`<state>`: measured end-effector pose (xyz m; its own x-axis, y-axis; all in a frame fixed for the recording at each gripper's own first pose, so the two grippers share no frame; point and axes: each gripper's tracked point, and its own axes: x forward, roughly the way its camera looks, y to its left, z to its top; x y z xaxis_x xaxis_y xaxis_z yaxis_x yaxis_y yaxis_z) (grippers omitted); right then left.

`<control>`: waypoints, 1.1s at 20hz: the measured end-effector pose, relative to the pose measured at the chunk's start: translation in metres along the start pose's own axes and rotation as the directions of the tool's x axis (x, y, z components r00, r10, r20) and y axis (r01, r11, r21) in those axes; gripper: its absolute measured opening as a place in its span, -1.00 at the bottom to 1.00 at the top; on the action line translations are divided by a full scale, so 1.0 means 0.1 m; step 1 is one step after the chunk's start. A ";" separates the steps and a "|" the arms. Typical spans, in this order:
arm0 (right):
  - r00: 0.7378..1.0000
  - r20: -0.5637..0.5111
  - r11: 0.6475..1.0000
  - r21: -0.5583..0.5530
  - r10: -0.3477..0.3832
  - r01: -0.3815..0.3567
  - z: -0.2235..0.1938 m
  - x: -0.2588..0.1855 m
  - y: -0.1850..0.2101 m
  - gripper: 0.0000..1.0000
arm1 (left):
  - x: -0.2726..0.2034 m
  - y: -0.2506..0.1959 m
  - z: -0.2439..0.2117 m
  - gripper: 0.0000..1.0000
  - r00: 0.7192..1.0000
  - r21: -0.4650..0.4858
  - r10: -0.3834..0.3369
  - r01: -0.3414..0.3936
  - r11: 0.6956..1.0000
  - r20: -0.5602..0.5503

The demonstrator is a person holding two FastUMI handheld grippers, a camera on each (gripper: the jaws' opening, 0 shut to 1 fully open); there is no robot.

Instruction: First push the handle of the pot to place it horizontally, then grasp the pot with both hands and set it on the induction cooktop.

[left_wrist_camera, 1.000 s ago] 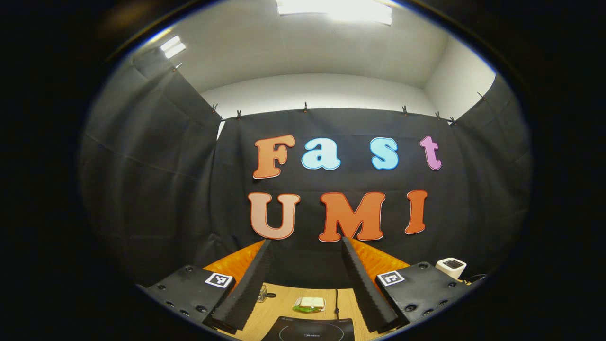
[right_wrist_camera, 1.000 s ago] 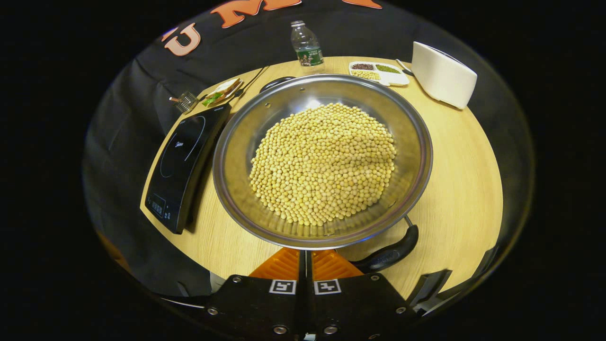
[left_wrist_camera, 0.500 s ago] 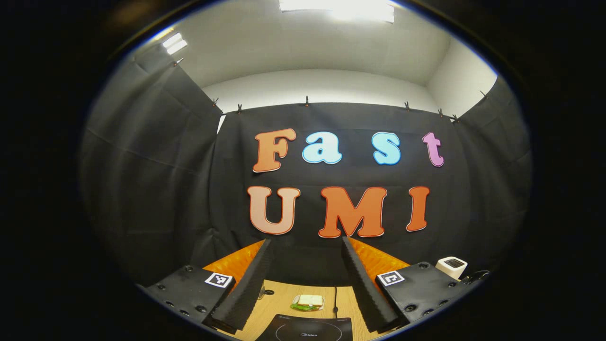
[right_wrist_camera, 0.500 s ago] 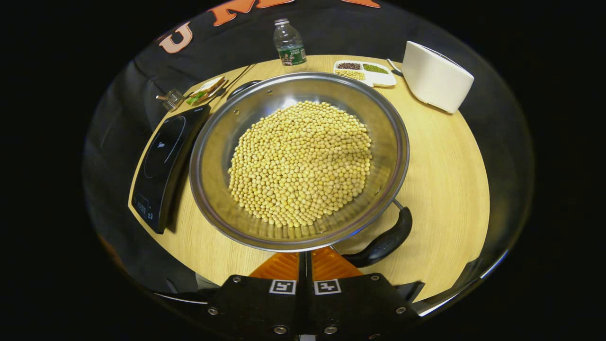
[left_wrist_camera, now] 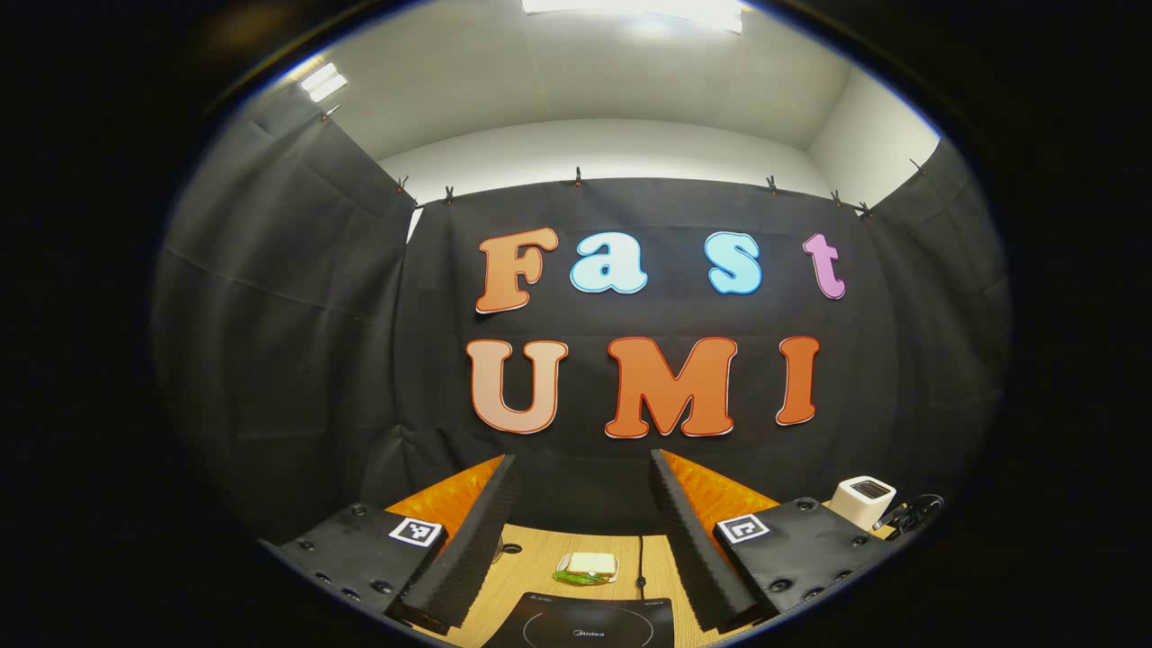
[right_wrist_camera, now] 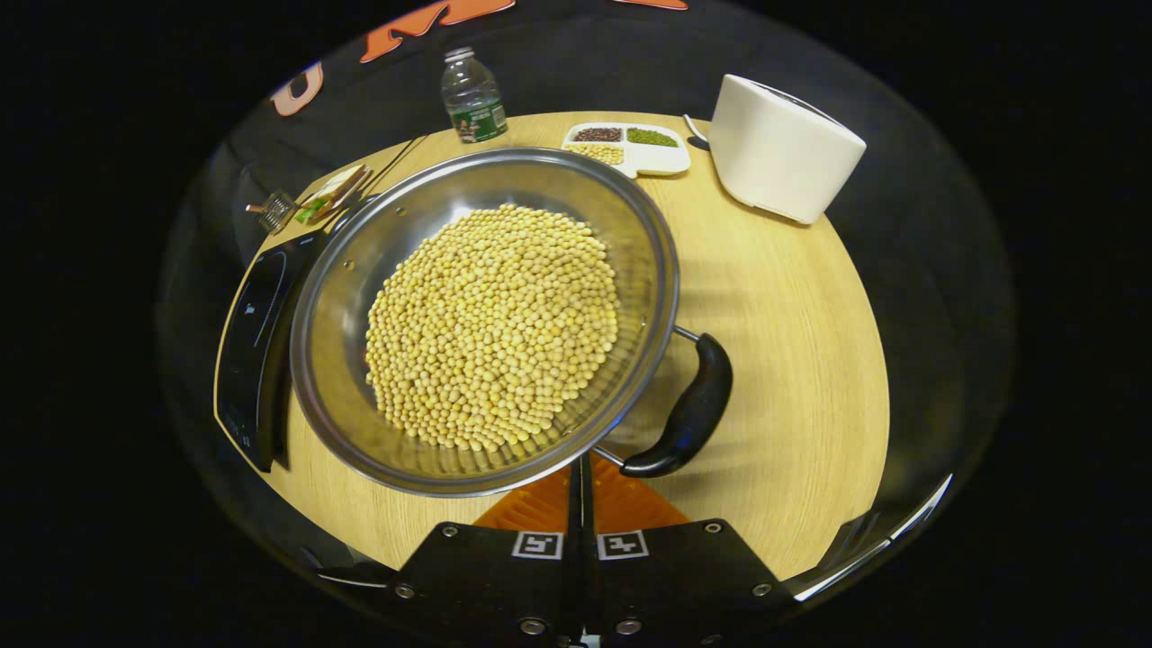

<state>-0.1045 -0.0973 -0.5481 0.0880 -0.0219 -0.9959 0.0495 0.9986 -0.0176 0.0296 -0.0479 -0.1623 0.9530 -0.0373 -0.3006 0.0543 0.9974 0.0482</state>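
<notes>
Right gripper [right_wrist_camera: 580,481]: fingers pressed together with nothing between them, tips at the near rim of the pot, just left of the near handle.
Left gripper [left_wrist_camera: 580,504]: fingers spread wide apart, holding nothing, raised and aimed at the booth wall, tabletop visible between them.
Pot [right_wrist_camera: 360,270]: steel, wide and shallow, sitting on the table just right of the induction cooktop, left rim overlapping the cooktop's edge in the right gripper view.
Soybeans [right_wrist_camera: 490,328]: 1 heaped layer covering the pot's floor.
Near handle [right_wrist_camera: 688,414]: black, curved, on 2 wire posts at the pot's right-near rim, running along the rim, lying over bare table.
Far handle: cannot tell, hidden behind the pot.
Induction cooktop [right_wrist_camera: 247,346]: black, flat, left of the pot, nothing resting on its ring; near edge also seen in the left gripper view [left_wrist_camera: 585,621].
Sandwich [right_wrist_camera: 328,191]: beyond the pot's far-left rim, past the cooktop, beside a small metal object [right_wrist_camera: 270,211]; also seen in the left gripper view [left_wrist_camera: 587,567].
Water bottle [right_wrist_camera: 472,97]: upright, beyond the pot's far rim.
Divided dish [right_wrist_camera: 630,148]: 3 compartments of beans, beyond the pot to its far right.
White appliance [right_wrist_camera: 778,148]: right of the dish, well apart from the pot.
Table [right_wrist_camera: 792,378]: round, light wood.
</notes>
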 end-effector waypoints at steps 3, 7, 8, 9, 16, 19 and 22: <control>1.000 0.013 1.000 0.009 -0.025 0.025 0.14 0.05 -0.14 -1.00 | 0.05 -0.08 -0.10 0.91 0.999 0.007 -0.013 0.013 1.000 -0.030; 0.996 0.060 0.998 0.014 -0.069 0.068 0.36 0.12 -0.31 -1.00 | 0.08 -0.20 -0.22 0.91 0.998 0.035 -0.031 0.033 0.999 -0.056; 0.995 0.064 0.997 0.019 -0.070 0.069 0.40 0.13 -0.33 -1.00 | 0.10 -0.24 -0.24 0.86 0.998 0.039 -0.035 0.038 0.999 -0.061; 0.995 0.070 0.998 0.022 -0.067 0.066 0.45 0.14 -0.35 -1.00 | 0.11 -0.29 -0.28 0.86 0.996 0.042 -0.043 0.046 0.998 -0.072; 0.986 0.125 0.994 0.038 -0.109 0.105 0.80 0.24 -0.48 -1.00 | 0.17 -0.56 -0.61 0.86 0.985 0.045 -0.081 0.089 0.995 -0.151; 0.983 0.153 0.994 0.056 -0.105 0.097 0.94 0.27 -0.50 -1.00 | 0.21 -0.66 -0.75 0.91 0.978 0.044 -0.089 0.099 0.994 -0.188; 0.985 0.159 0.995 0.082 -0.072 0.060 0.98 0.27 -0.48 -1.00 | 0.21 -0.79 -0.87 0.96 0.970 0.049 -0.107 0.120 0.992 -0.219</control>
<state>-0.0073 -0.1510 -0.5651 0.2413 -0.1013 -0.9651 0.1361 0.9882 -0.0697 0.0197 -0.1216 -0.2559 0.8530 -0.1293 -0.5057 0.1832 0.9814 0.0579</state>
